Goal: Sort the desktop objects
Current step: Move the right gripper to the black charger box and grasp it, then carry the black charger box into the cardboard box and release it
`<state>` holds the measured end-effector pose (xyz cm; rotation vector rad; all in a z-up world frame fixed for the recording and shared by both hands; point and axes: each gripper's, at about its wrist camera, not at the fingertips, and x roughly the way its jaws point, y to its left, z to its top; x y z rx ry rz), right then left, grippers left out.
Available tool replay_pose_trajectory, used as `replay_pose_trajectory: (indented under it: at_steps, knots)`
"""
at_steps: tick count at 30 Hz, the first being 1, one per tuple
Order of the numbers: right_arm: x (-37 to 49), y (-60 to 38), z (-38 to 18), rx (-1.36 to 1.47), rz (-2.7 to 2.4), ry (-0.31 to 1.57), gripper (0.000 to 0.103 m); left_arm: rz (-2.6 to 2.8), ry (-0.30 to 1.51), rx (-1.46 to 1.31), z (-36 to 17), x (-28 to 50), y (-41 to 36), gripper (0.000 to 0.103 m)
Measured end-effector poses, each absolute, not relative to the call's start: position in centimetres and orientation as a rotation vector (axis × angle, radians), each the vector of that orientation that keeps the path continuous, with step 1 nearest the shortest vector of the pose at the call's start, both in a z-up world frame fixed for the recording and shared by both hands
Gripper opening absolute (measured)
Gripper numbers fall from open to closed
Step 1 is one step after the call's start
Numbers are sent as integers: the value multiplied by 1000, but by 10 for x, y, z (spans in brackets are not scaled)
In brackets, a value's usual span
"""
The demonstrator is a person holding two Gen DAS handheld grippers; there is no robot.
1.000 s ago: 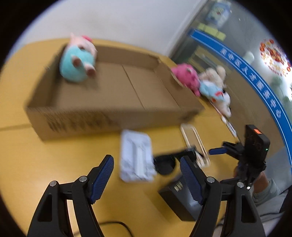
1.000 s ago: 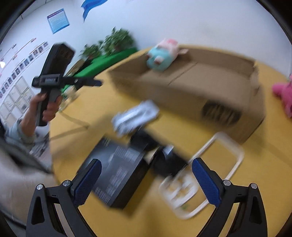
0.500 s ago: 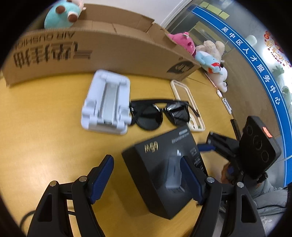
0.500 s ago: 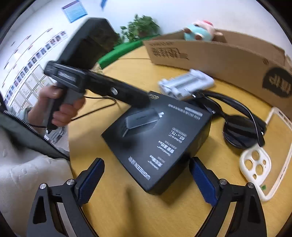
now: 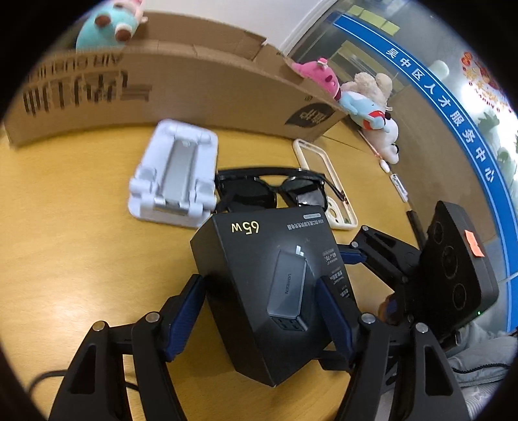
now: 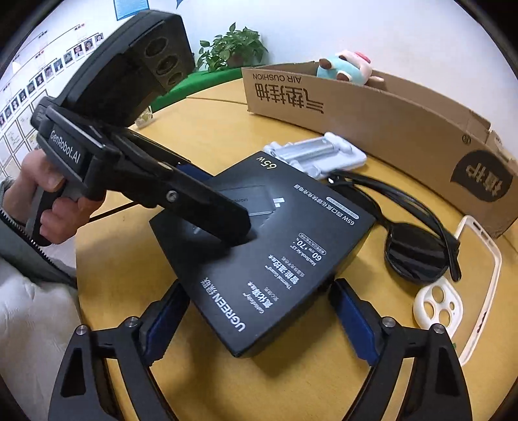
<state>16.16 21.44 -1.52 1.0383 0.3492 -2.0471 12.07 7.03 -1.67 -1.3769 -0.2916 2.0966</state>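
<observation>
Charger box (image 5: 275, 291) between both closing claws, left (image 5: 259, 317), right (image 6: 255, 320); grip unclear.

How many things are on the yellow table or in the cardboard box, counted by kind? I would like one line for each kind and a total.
Plush toys: 4 (teal and pink plush in the brown cardboard box; pink plush, blue plush, white plush beside it)
Black charger box: 1
Black sunglasses: 1
White phone stand: 1
Cream phone case: 1
Cardboard box: 1
Total: 9
</observation>
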Motion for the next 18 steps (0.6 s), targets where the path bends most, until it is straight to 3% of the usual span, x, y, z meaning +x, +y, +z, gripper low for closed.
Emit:
replay_pose_trajectory:
  at_steps: [7,18]
  knots:
    - [157,206,13,970,-2106,378,87,2183,-241,-1242,27,112,59,70]
    - [111,192,120,705,-2258,517,87,2324,-77,-883,140,62,54,70]
